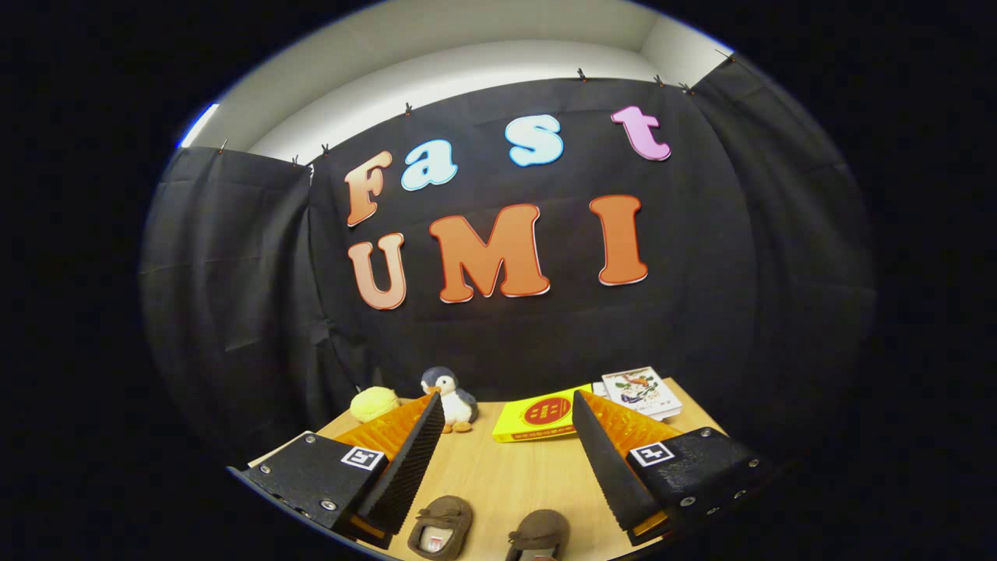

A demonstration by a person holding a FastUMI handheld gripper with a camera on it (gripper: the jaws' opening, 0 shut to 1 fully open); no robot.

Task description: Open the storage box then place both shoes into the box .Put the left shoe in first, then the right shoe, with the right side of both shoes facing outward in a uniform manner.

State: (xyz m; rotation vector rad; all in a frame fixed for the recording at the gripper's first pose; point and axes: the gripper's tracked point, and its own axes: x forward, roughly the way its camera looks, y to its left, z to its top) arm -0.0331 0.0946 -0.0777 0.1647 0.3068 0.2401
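**Ana:** Nearest the camera, what do you see?

**Ben:** Two small brown shoes at the bottom of the frame, side by side on a wooden table. The left-hand shoe shows its open top and pale insole; the right-hand shoe is partly cut off.

**Ana:** And the gripper?

**Ben:** The gripper has its fingers wide apart, holding nothing. The shoes lie low between them.

**Ana:** How would the shoes handle?

**Ben:** They look light and soft, like felt or suede, so probably squashy, not slippery or fragile. I'd pinch one across the heel rim or the sides near the opening.

**Ana:** The storage box?

**Ben:** I can't pick one out. Beyond the fingers, mid-frame, lie a flat yellow packet, a stack of printed cards, a penguin toy and a yellow plush toy.
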